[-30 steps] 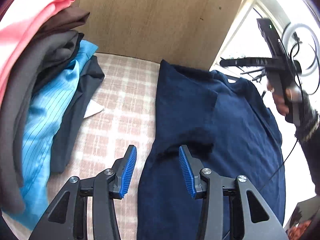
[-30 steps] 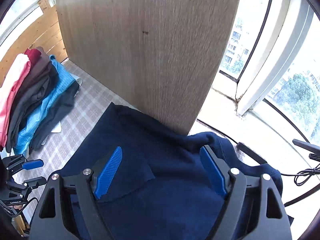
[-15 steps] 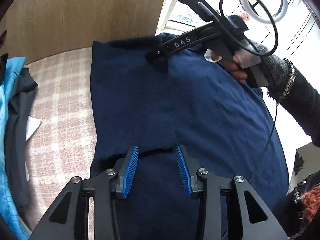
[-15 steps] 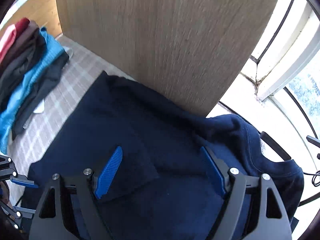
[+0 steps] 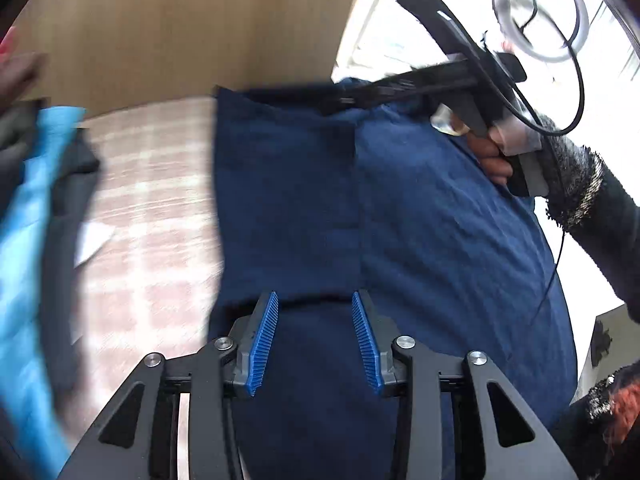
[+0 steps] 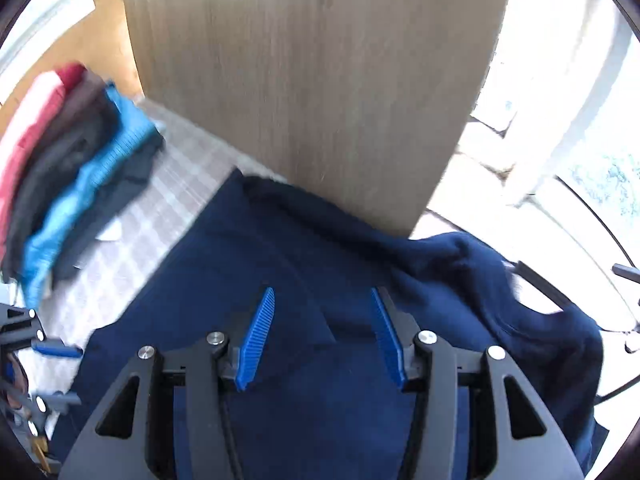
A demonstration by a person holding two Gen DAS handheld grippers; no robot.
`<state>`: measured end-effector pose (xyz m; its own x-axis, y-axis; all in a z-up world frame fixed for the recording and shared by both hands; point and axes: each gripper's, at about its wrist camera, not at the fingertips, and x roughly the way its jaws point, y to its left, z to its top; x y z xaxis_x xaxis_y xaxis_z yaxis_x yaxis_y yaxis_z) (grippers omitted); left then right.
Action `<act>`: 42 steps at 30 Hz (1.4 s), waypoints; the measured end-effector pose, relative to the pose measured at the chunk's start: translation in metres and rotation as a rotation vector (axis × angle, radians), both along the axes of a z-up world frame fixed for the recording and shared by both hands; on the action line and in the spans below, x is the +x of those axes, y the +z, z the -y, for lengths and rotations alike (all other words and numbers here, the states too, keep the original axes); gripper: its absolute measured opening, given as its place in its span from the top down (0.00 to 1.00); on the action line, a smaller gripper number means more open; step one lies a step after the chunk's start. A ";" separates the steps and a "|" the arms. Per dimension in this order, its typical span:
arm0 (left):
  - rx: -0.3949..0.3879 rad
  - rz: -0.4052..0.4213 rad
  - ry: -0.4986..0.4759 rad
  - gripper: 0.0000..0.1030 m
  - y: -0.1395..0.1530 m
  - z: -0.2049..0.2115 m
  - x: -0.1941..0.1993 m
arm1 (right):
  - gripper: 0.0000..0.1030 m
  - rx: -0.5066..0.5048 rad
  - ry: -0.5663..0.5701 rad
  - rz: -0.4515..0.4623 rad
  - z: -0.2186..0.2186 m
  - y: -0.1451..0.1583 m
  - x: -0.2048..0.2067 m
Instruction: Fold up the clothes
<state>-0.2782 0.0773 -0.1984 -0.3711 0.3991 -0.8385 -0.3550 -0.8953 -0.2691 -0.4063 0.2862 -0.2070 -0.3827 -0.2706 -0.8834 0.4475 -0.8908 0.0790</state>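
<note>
A navy garment [image 5: 420,216] was recorded spread over a pink-and-white checked surface [image 5: 152,200], filling the centre and lower right of the left wrist view and the lower half of the right wrist view. A folded-over flap with a dark hem line was noted just ahead of the left gripper [image 5: 316,336]. Its jaws were spread, with nothing between the blue pads [image 5: 264,336]; whether they touched the cloth could not be told. The right gripper [image 6: 324,336] was likewise seen with jaws apart, empty, over a fold edge of the garment. No containers were observed. A stack of folded clothes [image 6: 68,168], pink, dark, grey and bright blue, was noted at the left of both views, heavily blurred; the count of items could not be made out. A wooden panel [image 6: 312,80] stood behind the garment. In the left wrist view a hand [image 5: 494,156] in a dark sleeve [image 5: 592,204] was seen holding the right gripper's handle at upper right. The collar end of the garment was partly hidden behind the panel's edge.
</note>
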 end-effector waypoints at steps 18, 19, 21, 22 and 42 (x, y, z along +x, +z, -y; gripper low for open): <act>-0.031 0.110 0.458 0.62 0.017 0.099 0.303 | 0.46 -0.173 -0.060 -0.098 -0.075 0.141 0.150; -0.024 0.125 0.465 0.62 0.012 0.098 0.319 | 0.45 -0.179 -0.054 -0.085 -0.072 0.139 0.155; -0.003 0.148 0.466 0.62 0.000 0.095 0.346 | 0.45 -0.171 -0.040 -0.067 -0.060 0.129 0.163; 0.009 0.161 0.464 0.62 -0.007 0.093 0.355 | 0.45 -0.162 -0.034 -0.061 -0.056 0.126 0.168; 0.211 0.192 0.297 0.88 -0.078 0.095 0.354 | 0.45 -0.147 -0.239 0.171 0.118 0.007 0.111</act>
